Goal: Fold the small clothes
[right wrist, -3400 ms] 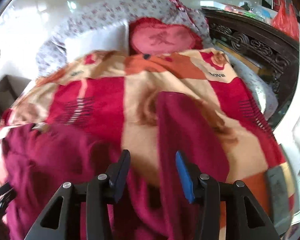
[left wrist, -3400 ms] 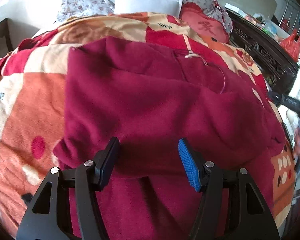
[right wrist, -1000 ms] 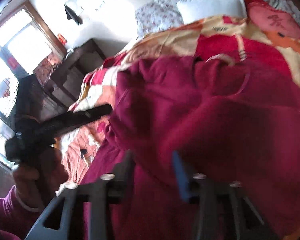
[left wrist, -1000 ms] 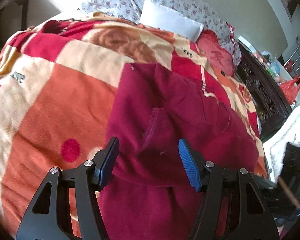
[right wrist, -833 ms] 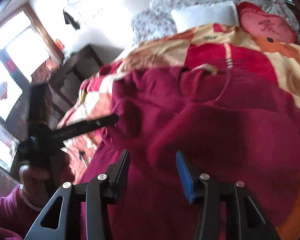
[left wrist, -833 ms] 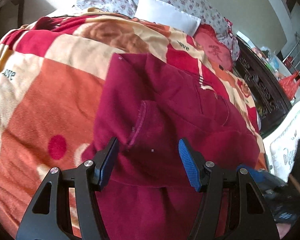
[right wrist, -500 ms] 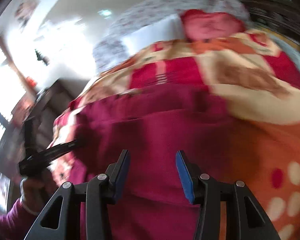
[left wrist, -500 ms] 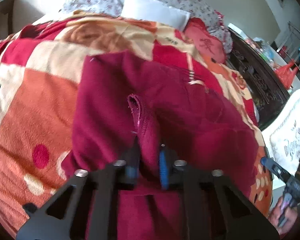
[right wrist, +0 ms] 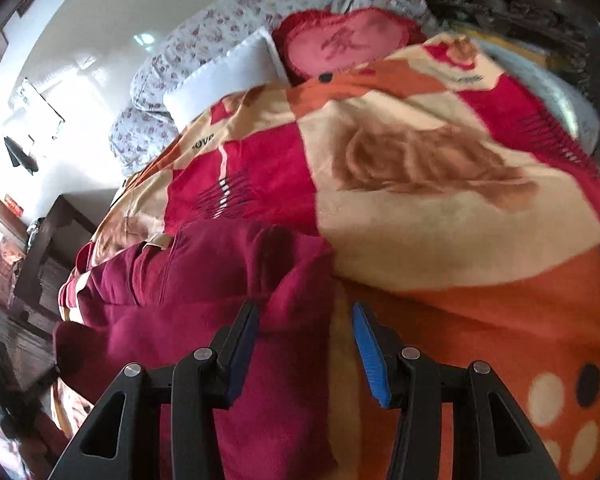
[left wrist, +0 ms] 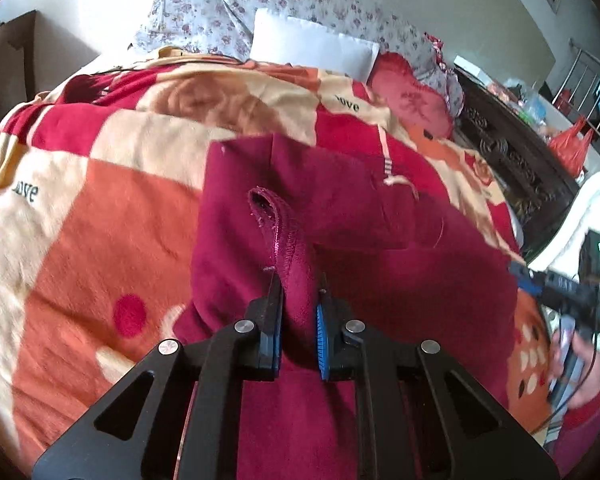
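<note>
Pinching a raised ridge of the maroon garment [left wrist: 380, 272], the left tongs [left wrist: 298, 300] are nearly closed, cloth squeezed between both pads; a stitched hem loop stands up just beyond the tips. The jaws have just been closing, and the fabric is between them.

Right tongs [right wrist: 304, 320]: jaws stand part open, nothing pressed between the pads. In the right wrist view the garment's right edge lies under the gap, toward the left finger, with bare blanket under the right finger. Not gripping.

Garment position: spread flat on the patterned blanket [left wrist: 100, 208] on the bed, near end toward both tongs, far end reaching toward the white pillow [left wrist: 312, 46]. Long axis looks to run near-to-far.

Key relation: the left tongs hold the garment at its near left part; the right tongs sit at its right border. Judgement: the right tongs need a short shift left and down to catch that edge before any fold across the long axis. Risk: closing now may nip blanket with the cloth.
</note>
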Action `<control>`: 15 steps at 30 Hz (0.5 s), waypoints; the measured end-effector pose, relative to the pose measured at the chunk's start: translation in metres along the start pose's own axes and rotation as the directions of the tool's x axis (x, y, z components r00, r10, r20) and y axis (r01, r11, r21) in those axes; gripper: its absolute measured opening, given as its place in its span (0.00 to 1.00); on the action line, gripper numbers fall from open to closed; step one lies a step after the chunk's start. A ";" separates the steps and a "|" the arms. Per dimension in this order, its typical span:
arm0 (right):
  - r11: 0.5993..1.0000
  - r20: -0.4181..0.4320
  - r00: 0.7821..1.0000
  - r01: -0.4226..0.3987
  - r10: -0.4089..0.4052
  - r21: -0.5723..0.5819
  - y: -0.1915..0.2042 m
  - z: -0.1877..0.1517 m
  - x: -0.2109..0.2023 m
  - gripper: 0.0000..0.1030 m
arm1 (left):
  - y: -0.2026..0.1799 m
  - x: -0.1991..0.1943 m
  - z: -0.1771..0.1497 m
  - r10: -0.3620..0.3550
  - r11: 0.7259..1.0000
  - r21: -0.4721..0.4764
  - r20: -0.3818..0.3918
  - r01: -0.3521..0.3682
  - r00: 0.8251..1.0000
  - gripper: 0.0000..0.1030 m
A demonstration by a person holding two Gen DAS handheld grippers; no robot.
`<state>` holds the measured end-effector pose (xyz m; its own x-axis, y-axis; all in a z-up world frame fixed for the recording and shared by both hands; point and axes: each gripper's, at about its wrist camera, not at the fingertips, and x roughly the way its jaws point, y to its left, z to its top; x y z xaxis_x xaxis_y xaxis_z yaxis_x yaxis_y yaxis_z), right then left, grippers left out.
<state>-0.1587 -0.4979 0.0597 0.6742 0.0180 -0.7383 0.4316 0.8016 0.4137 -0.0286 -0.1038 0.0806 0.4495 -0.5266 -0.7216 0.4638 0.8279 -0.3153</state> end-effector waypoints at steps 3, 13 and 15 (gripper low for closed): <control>0.999 -0.013 1.000 0.000 -0.001 -0.043 0.004 0.004 0.015 0.26 | -0.006 0.001 -0.001 0.013 1.000 0.025 0.012 -0.013 1.000 0.12; 0.993 0.079 0.993 0.098 -0.093 -0.060 -0.003 0.008 0.025 0.11 | 0.000 0.016 -0.001 0.043 0.998 0.053 0.033 -0.045 0.999 0.12; 0.997 0.035 0.996 0.080 -0.079 -0.021 -0.012 0.006 0.032 0.12 | 0.006 0.029 -0.007 0.053 0.998 0.032 -0.021 -0.053 0.998 0.13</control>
<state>-0.1387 -0.5101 0.0344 0.6586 -0.0670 -0.7495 0.4717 0.8128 0.3418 -0.0181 -0.1127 0.0528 0.4576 -0.4777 -0.7500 0.4640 0.8478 -0.2568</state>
